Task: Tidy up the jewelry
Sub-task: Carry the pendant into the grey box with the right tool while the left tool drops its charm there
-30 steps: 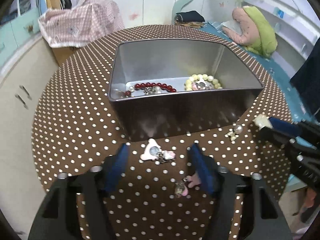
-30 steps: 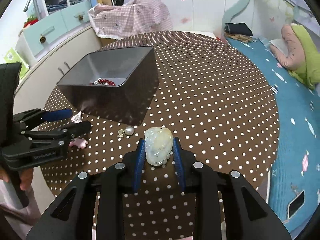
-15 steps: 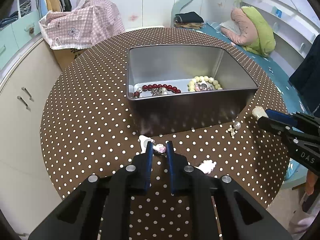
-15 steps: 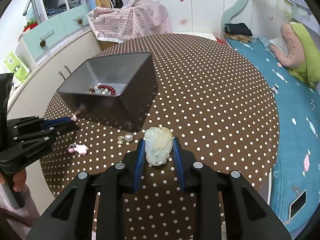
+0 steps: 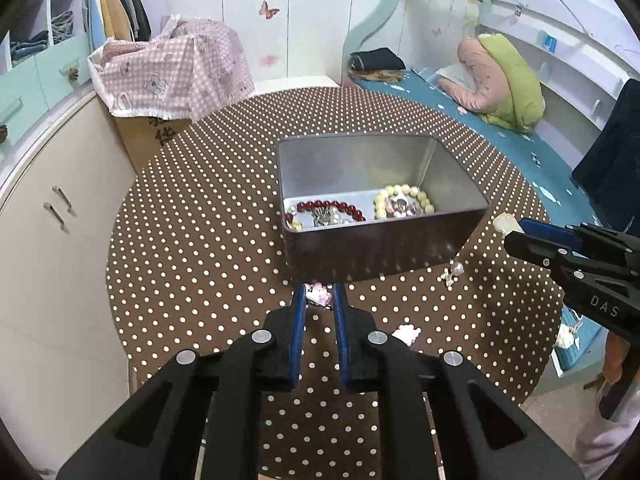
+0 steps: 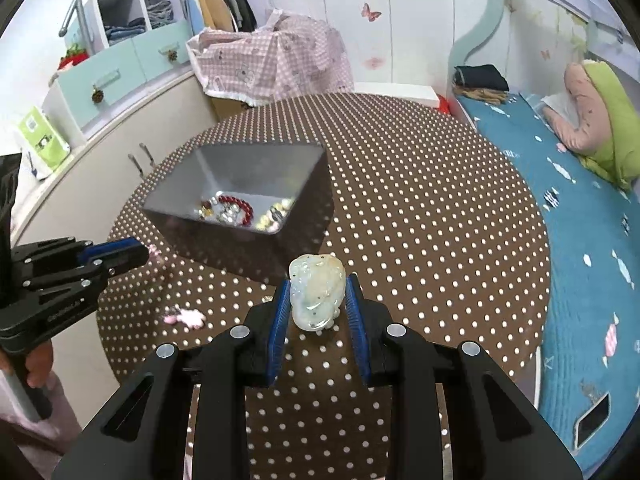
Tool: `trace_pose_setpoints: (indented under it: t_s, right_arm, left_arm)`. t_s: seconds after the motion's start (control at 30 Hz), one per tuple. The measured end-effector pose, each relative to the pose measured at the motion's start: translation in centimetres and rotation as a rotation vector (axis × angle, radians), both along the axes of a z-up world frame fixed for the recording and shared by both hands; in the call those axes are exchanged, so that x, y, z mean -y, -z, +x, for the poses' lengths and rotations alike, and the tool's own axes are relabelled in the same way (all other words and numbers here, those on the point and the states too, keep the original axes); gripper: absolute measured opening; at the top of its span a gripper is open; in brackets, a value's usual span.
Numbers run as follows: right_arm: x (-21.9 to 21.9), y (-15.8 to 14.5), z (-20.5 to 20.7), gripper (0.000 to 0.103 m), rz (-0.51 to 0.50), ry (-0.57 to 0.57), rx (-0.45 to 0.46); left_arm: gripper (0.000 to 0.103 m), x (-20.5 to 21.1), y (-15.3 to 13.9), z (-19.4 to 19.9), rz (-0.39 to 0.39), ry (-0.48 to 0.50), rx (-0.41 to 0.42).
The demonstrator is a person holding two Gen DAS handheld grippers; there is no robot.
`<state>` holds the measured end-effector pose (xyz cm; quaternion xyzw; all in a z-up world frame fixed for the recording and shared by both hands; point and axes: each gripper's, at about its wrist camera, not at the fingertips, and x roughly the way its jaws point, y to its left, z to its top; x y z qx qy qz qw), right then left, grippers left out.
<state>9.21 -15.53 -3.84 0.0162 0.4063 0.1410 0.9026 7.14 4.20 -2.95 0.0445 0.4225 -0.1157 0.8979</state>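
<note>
A grey metal tin (image 5: 384, 236) stands on the brown dotted round table (image 5: 200, 216) and holds a red bead bracelet (image 5: 332, 206) and a cream bead bracelet (image 5: 404, 200). My left gripper (image 5: 319, 294) is shut on a small pink and white charm (image 5: 318, 295), lifted just in front of the tin's near wall. My right gripper (image 6: 318, 292) is shut on a pale jade pendant (image 6: 317, 292), held above the table to the right of the tin (image 6: 240, 216). It also shows in the left wrist view (image 5: 506, 226).
A pink charm (image 5: 406, 334) and a pearl earring (image 5: 452, 272) lie on the table in front of the tin. The pink charm also shows in the right wrist view (image 6: 186, 316). A cupboard (image 5: 52, 240) is left of the table and a blue bed (image 6: 580, 240) is right.
My left gripper closed on the pink and white charm and lifted it off the table toward the tin. My right gripper rose and moved toward the tin with the jade pendant.
</note>
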Motion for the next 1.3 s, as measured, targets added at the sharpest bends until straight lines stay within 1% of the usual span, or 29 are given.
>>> trace_pose_setpoints:
  t_s: [0.33, 0.57, 0.8, 0.93, 1.03, 1.17, 1.2, 1.23, 1.3]
  right_arm:
    - [-1.7, -3.3, 0.2, 0.028, 0.032, -0.043, 0.077]
    - [-3.7, -4.4, 2.0, 0.028, 0.042, -0.064, 0.088]
    - [-5.4, -3.5, 4.7, 0.028, 0.024, -0.069, 0.042]
    - [-5.7, -2.8, 5.8, 0.029, 0.027, -0.072, 0.019]
    - [-5.9, -2.4, 6.3, 0.029, 0.030, -0.070, 0.006]
    - [-6.0, -2.5, 6.7, 0.030, 0.040, -0.066, 0.008]
    - [-5.9, -2.6, 6.7, 0.031, 0.039, -0.067, 0.011]
    - [-5.8, -2.8, 6.6, 0.039, 0.039, -0.066, 0.016]
    - [-5.7, -3.3, 6.2, 0.050, 0.032, -0.058, 0.038]
  left_arm:
    - [0.013, -0.5, -3.2, -0.1, -0.008, -0.007, 0.081]
    - [0.013, 0.1, -4.8, 1.4, -0.031, -0.005, 0.114]
    - [0.013, 0.7, -5.0, 4.4, -0.044, -0.021, 0.097]
    - [0.013, 0.8, -4.5, 5.9, -0.064, -0.016, 0.069]
    - [0.013, 0.9, -3.9, 6.9, -0.063, -0.022, 0.049]
    - [0.013, 0.8, -3.4, 7.5, -0.068, -0.029, 0.035]
    - [0.013, 0.9, -3.3, 7.6, -0.070, -0.032, 0.033]
    - [0.013, 0.8, -3.3, 7.6, -0.072, -0.034, 0.032]
    - [0.013, 0.8, -3.3, 7.7, -0.075, -0.034, 0.031]
